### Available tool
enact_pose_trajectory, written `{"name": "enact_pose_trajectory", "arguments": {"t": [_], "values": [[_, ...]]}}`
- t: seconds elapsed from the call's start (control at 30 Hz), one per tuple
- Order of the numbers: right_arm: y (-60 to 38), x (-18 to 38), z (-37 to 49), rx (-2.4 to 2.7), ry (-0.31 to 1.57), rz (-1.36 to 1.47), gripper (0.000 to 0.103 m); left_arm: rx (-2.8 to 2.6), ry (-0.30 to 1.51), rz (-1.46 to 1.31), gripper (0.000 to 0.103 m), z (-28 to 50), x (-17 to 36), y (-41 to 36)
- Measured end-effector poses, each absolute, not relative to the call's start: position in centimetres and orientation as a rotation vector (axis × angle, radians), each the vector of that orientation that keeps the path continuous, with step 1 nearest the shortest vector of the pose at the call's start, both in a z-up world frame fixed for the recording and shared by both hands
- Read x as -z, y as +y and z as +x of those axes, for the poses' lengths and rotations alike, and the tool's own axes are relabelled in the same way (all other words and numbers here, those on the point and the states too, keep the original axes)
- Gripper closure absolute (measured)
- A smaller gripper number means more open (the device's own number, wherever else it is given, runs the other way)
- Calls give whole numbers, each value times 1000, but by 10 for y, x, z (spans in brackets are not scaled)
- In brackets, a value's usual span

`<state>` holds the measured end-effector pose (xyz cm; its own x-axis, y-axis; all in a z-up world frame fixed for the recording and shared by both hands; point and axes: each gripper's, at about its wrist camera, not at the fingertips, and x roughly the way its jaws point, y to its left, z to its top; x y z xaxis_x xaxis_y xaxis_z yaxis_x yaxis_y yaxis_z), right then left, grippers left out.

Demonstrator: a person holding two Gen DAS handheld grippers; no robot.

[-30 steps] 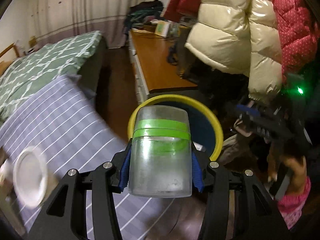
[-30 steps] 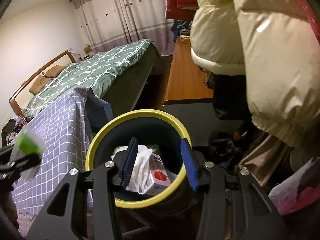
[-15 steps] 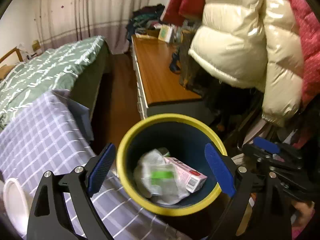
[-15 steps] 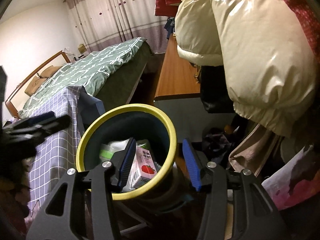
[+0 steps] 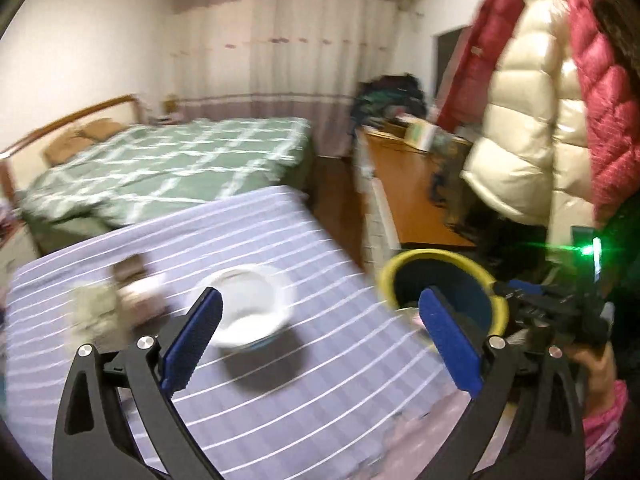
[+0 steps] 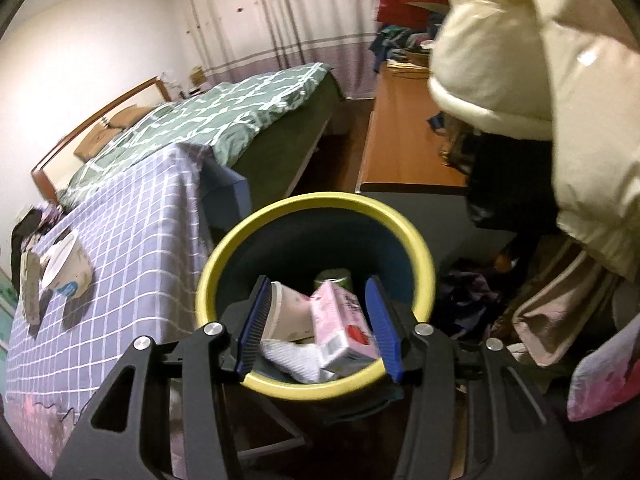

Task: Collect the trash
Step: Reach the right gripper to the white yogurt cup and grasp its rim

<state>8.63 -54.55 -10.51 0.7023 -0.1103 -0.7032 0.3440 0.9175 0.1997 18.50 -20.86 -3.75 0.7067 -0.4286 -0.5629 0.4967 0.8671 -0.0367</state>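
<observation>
One piece of trash is newly binned. The left gripper (image 5: 320, 294), which pinched a green-banded cup a second ago, has just been opening. Its jaws now stand spread wide with nothing between them. It has swung off the bin (image 5: 400, 276) and back over the table (image 5: 304, 392). A greenish shape deep in the bin (image 6: 332, 278) looks like that cup, so this drop seems done and the next pick is due.

From the left on the checked cloth, the left wrist view shows a pale crumpled scrap (image 5: 96, 316), too blurred to name. Just beside it is a pinkish-brown lump (image 5: 140, 284), equally smeared. Next comes a white bowl (image 5: 248, 308), near the left pad and beyond it. The scraps lie further left, outside the jaws' spread. A turn leftward would likely be needed to frame them. Whether the bowl counts as trash I cannot tell.

Right of the table edge stands the yellow-rimmed bin. A hand (image 5: 596, 364) in a pink sleeve holds the right gripper (image 5: 552, 312) beside it.

In the right wrist view that gripper (image 6: 318, 282) hangs over the bin's mouth, jaws half spread, the pads pinching nothing. Whether it bears on the bin lower down is hidden. Below it lie a paper cup (image 6: 292, 308), a pink carton (image 6: 340, 320) and white tissue (image 6: 292, 356).
</observation>
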Motion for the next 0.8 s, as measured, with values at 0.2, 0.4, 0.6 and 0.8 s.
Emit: {"name": "enact_pose_trajectory", "arguments": {"t": [0.2, 0.4, 0.6, 0.8], "values": [[-500, 92, 106, 148, 750, 273, 56, 310, 621, 50, 6, 168, 42, -103], [-439, 69, 129, 10, 726, 193, 56, 190, 617, 9, 6, 155, 45, -42], [-371, 48, 152, -122, 705, 115, 55, 168, 600, -3, 6, 144, 46, -21], [-337, 43, 189, -155, 723, 74, 55, 168, 600, 16, 6, 142, 48, -21]]}}
